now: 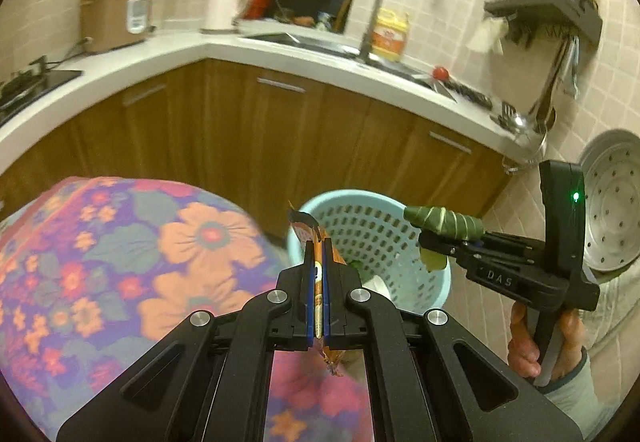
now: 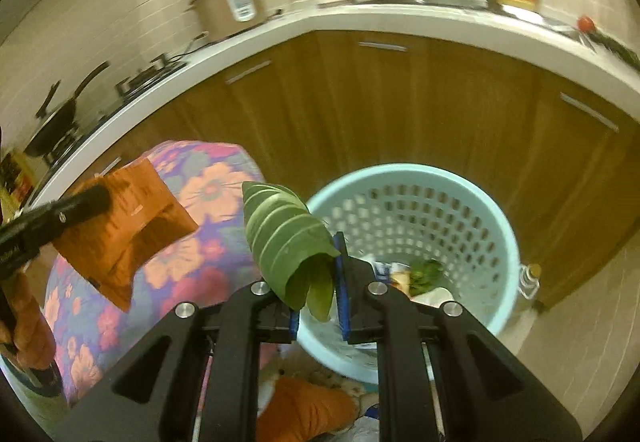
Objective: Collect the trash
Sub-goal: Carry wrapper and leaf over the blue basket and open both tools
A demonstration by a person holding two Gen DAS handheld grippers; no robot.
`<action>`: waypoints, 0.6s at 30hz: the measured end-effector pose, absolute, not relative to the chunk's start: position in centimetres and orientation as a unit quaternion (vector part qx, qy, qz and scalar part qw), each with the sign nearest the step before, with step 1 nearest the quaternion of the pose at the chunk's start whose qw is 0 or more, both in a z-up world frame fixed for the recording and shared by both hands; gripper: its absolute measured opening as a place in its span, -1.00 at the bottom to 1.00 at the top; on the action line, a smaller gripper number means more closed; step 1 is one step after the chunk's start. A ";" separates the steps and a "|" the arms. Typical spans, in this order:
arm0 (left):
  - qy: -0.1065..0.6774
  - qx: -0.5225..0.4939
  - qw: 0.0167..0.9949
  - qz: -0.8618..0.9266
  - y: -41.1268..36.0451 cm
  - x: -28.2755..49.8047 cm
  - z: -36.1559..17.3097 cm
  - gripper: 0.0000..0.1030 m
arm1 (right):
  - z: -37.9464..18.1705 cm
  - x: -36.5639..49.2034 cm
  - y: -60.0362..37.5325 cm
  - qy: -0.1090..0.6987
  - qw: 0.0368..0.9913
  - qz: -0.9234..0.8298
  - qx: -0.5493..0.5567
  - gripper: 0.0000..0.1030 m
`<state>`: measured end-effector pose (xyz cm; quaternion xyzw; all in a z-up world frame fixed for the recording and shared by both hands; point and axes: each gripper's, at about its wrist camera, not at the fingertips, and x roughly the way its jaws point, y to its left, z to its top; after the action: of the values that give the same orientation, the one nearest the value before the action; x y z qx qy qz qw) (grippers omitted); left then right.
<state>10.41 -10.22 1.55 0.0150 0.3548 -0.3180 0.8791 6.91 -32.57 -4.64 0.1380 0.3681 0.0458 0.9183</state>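
In the left wrist view, the left tool (image 1: 318, 246) is seen closed tight on an orange snack wrapper (image 1: 319, 282), which is pinched edge-on between the blue pads; its torn top sticks up above the fingertips and its lower end hangs out below them. Just beyond the tips, a pale blue perforated basket (image 1: 400, 218) stands on the tiled floor in front of the brown cabinet doors, with some scraps visible inside. To the right, the right tool (image 1: 430, 238) is held by a hand (image 1: 536, 342) and is clamped on a folded green leaf (image 1: 444, 223) — the leaf is carried over the basket's right rim. A flowered cloth (image 1: 120, 262) fills the lower left. Behind, a white bench (image 1: 240, 50) carries a rice cooker (image 1: 118, 16), a kettle (image 1: 226, 4) and a sink with a tap (image 1: 366, 2).

In the right wrist view, the right tool (image 2: 316, 254) is shown nearly closed, with the green leaf (image 2: 288, 242) gripped between its blue pads; the leaf fans upward and to the left, and its curled end droops below the tips. The basket (image 2: 480, 210) lies directly ahead and slightly right, and paper and green scraps are seen at its bottom. At the left, the left tool (image 2: 100, 198) is blurred — the orange wrapper (image 2: 124, 226) is seen broadside in it, above the flowered cloth (image 2: 208, 182). A small bottle (image 2: 530, 280) stands on the floor just beside the basket.
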 end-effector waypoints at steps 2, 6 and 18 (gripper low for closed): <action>0.360 0.022 0.874 -0.325 -12.0 10.9 0.9 -1.00 | -5.2 6.8 -34.0 0.369 0.917 0.036 0.149 -0.76; 0.365 0.034 0.866 -0.339 -15.4 11.9 -0.2 -1.00 | -6.7 7.1 -36.6 0.378 0.910 0.018 0.169 -0.76; 0.402 0.028 0.844 -0.355 -21.6 16.4 -4.8 -0.99 | -12.6 10.0 -40.0 0.433 0.873 -0.016 0.222 -0.74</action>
<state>16.41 -21.64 -4.83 0.0279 0.4024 -0.3545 0.8436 10.04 -40.00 -12.56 0.2225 0.4332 -0.0157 0.8733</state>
